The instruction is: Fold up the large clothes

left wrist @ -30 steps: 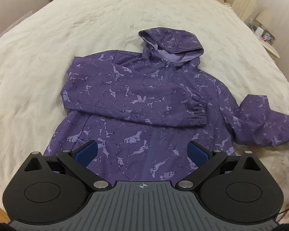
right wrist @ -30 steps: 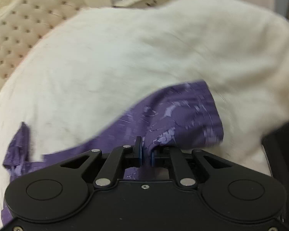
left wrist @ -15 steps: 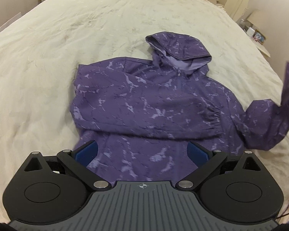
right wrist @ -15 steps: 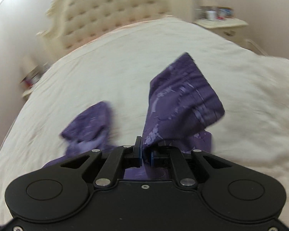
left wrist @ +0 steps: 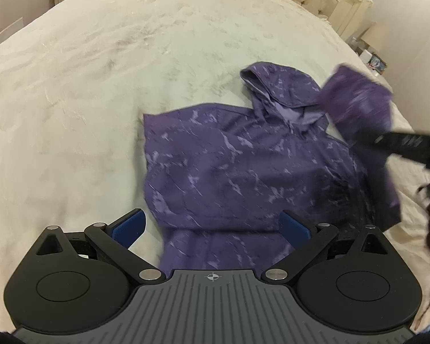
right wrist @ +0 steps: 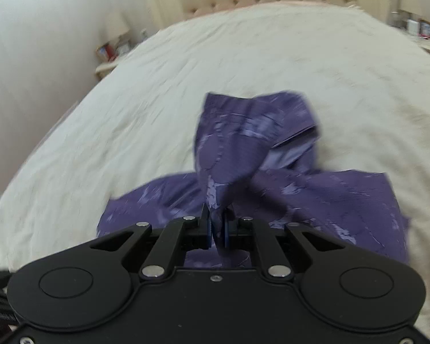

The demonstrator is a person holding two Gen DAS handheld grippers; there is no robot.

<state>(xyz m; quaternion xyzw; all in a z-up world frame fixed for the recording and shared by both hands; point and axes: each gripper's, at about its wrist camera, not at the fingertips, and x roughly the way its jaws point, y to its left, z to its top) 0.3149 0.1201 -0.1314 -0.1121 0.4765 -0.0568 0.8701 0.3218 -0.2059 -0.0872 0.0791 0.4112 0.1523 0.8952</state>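
1. My right claw (right wrist: 217, 229) is clamped on the purple jacket's (left wrist: 243, 166) sleeve (right wrist: 243, 137), raised above the body.
2. The jacket lies on the bed (left wrist: 100, 86), its body leftward of that claw.
3. My left claw (left wrist: 212, 226) gapes wide, idle.

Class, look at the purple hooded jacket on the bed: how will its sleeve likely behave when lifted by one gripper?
Probably floppy: the sleeve droops and bunches above the right gripper, keeping no shape. Likely light, since thin fabric hangs from a small pinch. Possibly slippery: the purple hooded jacket looks smooth, like shell fabric.
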